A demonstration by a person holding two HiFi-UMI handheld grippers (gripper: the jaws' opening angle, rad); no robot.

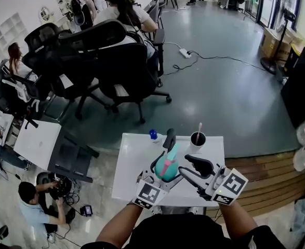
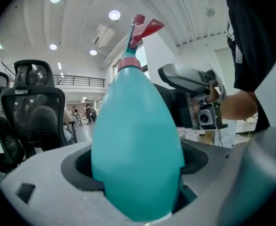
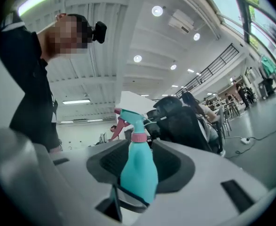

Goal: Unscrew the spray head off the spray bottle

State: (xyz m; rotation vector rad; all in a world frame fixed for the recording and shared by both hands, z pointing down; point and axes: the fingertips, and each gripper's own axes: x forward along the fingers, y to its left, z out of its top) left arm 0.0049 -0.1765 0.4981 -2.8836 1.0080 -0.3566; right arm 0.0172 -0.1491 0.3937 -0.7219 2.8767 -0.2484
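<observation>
A teal spray bottle (image 1: 169, 171) with a pink collar and pink-and-teal spray head (image 2: 140, 29) is held over the white table (image 1: 134, 162). My left gripper (image 1: 165, 160) is shut on the bottle's wide body (image 2: 138, 126), which fills the gap between the jaws in the left gripper view. My right gripper (image 1: 188, 169) is just to the right of the bottle, with its jaws apart and nothing pressed between them. In the right gripper view the bottle (image 3: 138, 173) stands upright a little beyond the jaws, its spray head (image 3: 127, 118) pointing left.
A black cup (image 1: 197, 138) with a stick in it and a small blue cap (image 1: 153, 134) stand at the table's far edge. Office chairs (image 1: 116, 61) and seated people fill the floor beyond. A person crouches on the floor (image 1: 32, 206) at the left.
</observation>
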